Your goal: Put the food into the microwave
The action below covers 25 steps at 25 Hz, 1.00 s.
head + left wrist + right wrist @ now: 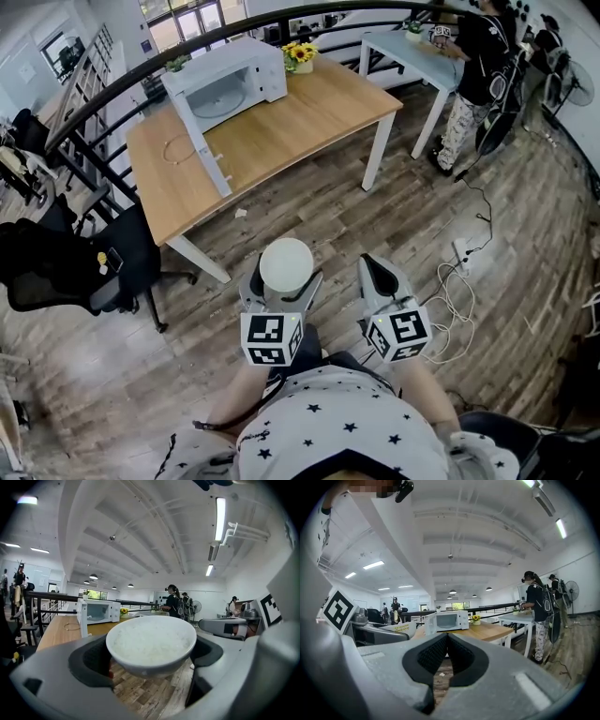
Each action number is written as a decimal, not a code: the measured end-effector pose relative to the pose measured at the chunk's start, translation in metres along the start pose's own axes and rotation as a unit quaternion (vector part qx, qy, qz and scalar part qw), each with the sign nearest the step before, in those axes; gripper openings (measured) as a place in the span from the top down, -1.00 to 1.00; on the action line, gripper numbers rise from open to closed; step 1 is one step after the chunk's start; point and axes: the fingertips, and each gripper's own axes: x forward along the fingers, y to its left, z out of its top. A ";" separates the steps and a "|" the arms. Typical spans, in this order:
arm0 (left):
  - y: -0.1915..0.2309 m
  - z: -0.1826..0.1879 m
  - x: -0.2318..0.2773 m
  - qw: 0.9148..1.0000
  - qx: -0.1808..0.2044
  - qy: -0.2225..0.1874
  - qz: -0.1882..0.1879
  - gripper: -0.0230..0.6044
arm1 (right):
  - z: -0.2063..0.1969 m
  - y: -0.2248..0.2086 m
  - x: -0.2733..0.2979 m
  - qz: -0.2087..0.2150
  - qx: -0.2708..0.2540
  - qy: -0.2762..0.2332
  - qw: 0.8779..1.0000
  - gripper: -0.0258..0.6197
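Left gripper (285, 274) has its jaws spread wide and clamped on a bowl of rice (151, 641). The dark pads (91, 660) press its sides left & right, and the bowl sits upright and level btwn them. The bowl is white, round and glossy w/ a smooth plain wall. It is filled w/ white cooked rice to just under the rim, and the rice surface is slightly dished. From the head view it shows as a pale disc in front of the marker cube. It is close to the person's body and above the wood-plank floor (309, 220), well apart from the table.

Right gripper (446, 641) has its jaws brought together, ribbed pads meeting at the tips w/ only a thin slit lower down. Nothing is btwn them. In the head view it hangs just beside the left one, at abt the same height.

The microwave (230, 80) is white and stands at the far side of a wooden table (309, 117). Its door (202, 141) is swung fully open toward the table's near edge. The cavity is bare w/ the glass turntable showing. A small pot of yellow flowers (300, 54) stands just beside it at the table's far edge, and a thin cord loop (176, 148) lies on the tabletop near the door.

A black office chair (84, 267) stands at the table's left end. Further back a person (478, 66) stands at a white table (398, 47). A power strip w/ white cables (455, 281) lies on the floor to the right.
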 end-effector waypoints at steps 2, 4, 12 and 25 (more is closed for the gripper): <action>-0.002 -0.001 0.004 1.000 -0.002 0.003 -0.002 -0.61 | 0.000 -0.005 0.001 -0.001 0.003 0.000 1.000 0.90; -0.003 -0.001 0.008 1.000 -0.001 0.007 -0.001 -0.61 | -0.001 -0.008 0.002 0.000 0.005 0.002 1.000 0.90; -0.005 0.003 0.031 1.000 0.010 0.012 -0.001 -0.61 | -0.003 -0.023 0.017 0.004 0.008 0.008 1.000 0.90; 0.031 0.020 0.103 1.000 0.007 0.002 0.002 -0.61 | -0.001 -0.057 0.084 0.002 0.004 0.013 1.000 0.90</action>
